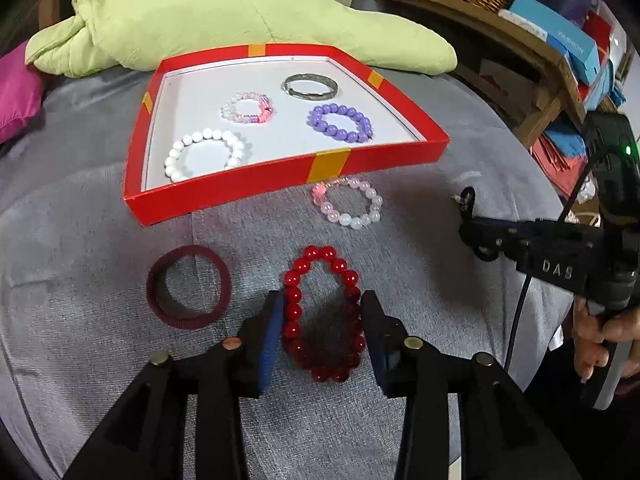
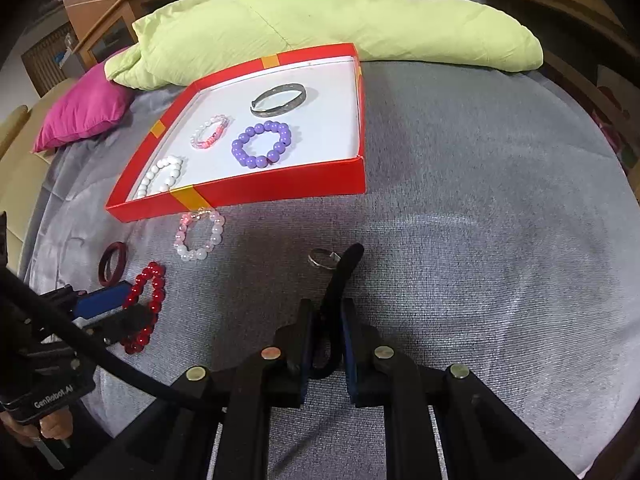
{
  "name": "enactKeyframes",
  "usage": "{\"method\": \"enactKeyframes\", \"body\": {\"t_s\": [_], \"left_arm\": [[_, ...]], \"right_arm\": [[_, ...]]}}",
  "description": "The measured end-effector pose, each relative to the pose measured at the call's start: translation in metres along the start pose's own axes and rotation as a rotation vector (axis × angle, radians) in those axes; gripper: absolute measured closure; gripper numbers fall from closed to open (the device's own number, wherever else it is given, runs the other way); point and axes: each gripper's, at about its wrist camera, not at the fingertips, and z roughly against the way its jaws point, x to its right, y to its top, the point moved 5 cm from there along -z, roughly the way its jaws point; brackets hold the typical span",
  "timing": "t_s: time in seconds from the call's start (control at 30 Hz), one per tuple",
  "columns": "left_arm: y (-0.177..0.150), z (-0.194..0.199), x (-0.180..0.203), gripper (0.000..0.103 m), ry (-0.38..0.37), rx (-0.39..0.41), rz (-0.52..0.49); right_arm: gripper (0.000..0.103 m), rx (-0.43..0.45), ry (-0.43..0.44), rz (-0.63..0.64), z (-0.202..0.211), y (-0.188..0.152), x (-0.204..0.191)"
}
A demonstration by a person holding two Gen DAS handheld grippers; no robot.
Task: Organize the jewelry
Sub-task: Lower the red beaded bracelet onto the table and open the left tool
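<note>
A red box (image 1: 256,184) (image 2: 280,190) on the grey cloth holds a white bead bracelet (image 1: 206,154), a pink one (image 1: 248,109), a purple one (image 1: 340,123) and a silver bangle (image 1: 311,86). My left gripper (image 1: 323,312) is open, its fingers either side of a red bead bracelet (image 1: 320,312) (image 2: 144,304) lying on the cloth. My right gripper (image 2: 327,312) is shut on a black hair tie (image 2: 340,276); it also shows in the left wrist view (image 1: 468,200). A small silver ring (image 2: 323,258) lies just beyond it.
A pale pink bead bracelet (image 1: 352,204) (image 2: 200,234) lies before the box. A maroon hair band (image 1: 188,286) lies to the left. A green pillow (image 1: 224,24) and a magenta cushion (image 2: 86,108) lie behind. Shelves with boxes (image 1: 560,32) stand at right.
</note>
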Motion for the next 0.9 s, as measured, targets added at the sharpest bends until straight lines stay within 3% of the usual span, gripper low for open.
{"method": "enactKeyframes", "body": {"t_s": [0.17, 0.47, 0.73, 0.9], "left_arm": [[-0.003, 0.0, 0.009, 0.046, -0.002, -0.006, -0.042], [-0.01, 0.008, 0.01, 0.037, -0.048, -0.009, -0.049], [-0.018, 0.005, 0.015, 0.03, -0.016, -0.005, -0.088], [-0.017, 0.005, 0.015, 0.027, -0.024, -0.006, -0.063]], "right_arm": [[0.086, -0.003, 0.014, -0.008, 0.001, -0.001, 0.002], [0.085, -0.014, 0.066, -0.047, 0.0, 0.0, 0.009], [0.085, -0.013, 0.067, -0.047, -0.001, 0.001, 0.009], [0.085, -0.013, 0.073, -0.051, -0.001, 0.001, 0.009]]}}
